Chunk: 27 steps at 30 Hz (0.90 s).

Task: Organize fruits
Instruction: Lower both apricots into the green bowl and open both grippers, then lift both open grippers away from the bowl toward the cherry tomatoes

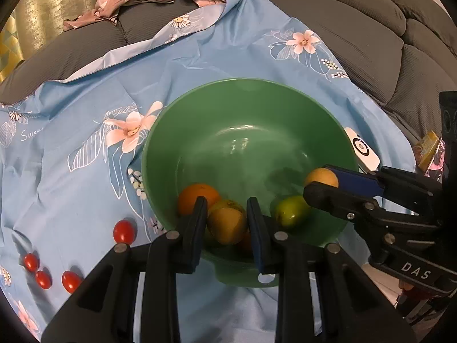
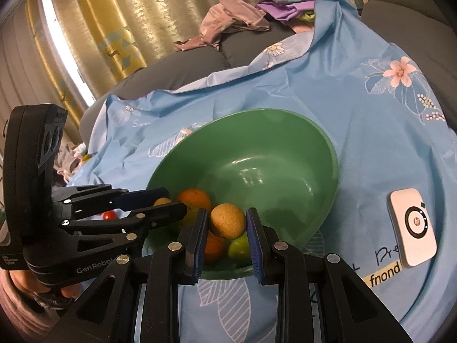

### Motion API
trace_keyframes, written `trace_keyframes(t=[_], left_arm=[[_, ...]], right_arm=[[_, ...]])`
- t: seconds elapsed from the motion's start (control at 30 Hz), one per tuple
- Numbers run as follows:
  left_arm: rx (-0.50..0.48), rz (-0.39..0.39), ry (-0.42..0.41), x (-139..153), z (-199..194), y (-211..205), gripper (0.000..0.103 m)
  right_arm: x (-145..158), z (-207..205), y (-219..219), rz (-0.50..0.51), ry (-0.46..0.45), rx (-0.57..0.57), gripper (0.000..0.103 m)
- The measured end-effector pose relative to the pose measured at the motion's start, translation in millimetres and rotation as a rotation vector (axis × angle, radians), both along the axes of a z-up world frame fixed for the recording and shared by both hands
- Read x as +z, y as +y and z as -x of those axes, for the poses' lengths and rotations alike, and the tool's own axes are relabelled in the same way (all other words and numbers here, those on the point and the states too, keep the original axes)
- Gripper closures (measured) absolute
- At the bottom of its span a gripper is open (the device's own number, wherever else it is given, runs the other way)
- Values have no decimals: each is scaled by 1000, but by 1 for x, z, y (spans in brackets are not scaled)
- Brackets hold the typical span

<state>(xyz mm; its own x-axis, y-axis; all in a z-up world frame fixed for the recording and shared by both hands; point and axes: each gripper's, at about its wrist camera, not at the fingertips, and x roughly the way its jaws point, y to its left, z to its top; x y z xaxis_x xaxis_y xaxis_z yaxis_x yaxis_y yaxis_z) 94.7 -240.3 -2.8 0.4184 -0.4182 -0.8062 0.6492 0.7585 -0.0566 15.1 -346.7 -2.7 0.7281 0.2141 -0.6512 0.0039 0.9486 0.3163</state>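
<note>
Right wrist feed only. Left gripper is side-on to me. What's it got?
Observer: The left gripper is shut on a yellow-orange fruit, over the near side of the green bowl.
Operator: My right gripper has the tan fruit. Any fruit outside the bowl?
Observer: Four cherry tomatoes lie on the blue cloth, left of the bowl.
Operator: Any clutter on the other side?
Observer: A yellow packet sits to the right, past the white device.
</note>
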Motion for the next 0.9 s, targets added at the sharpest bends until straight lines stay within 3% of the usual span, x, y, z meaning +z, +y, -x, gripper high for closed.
trace_keyframes(t=[0.13, 0.37, 0.53, 0.6, 0.9], left_arm=[[-3, -4, -2, 0, 1, -1, 73], [-2, -15, -17, 1, 5, 1, 47], [4, -20, -46, 5, 10, 7, 38], [21, -27, -57, 7, 12, 12, 28], [125, -11, -59, 11, 22, 65, 26]], right_arm=[[0, 0, -1, 7, 8, -10, 75], [1, -1, -1, 16, 20, -19, 72], [2, 1, 0, 18, 18, -22, 71], [3, 3, 0, 20, 14, -22, 71], [11, 8, 11, 28, 1, -2, 71]])
